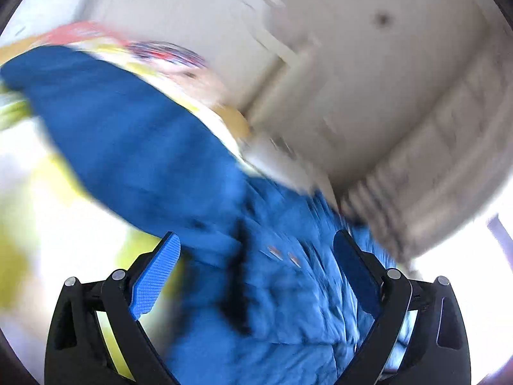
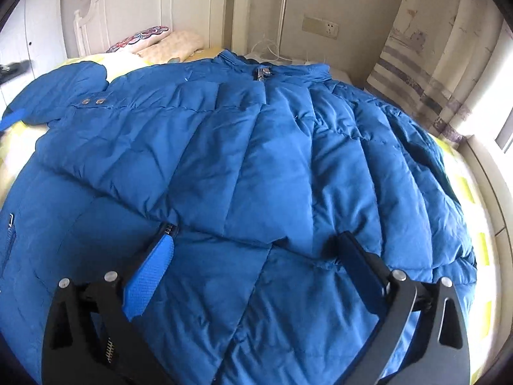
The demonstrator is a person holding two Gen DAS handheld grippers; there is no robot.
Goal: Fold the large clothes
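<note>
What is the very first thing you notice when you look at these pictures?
A huge puffy blue jacket fills almost the whole right wrist view, spread flat on a bed with a yellow checked sheet, its collar towards the white headboard. Two pillows lie by the headboard. At the bottom, the right tool stands wide open just above the jacket, holding nothing.

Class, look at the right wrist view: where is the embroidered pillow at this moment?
The embroidered pillow lies at the upper left of the right wrist view, at the head of the bed against the white headboard, beside a cream pillow and beyond the blue puffer jacket.
</note>
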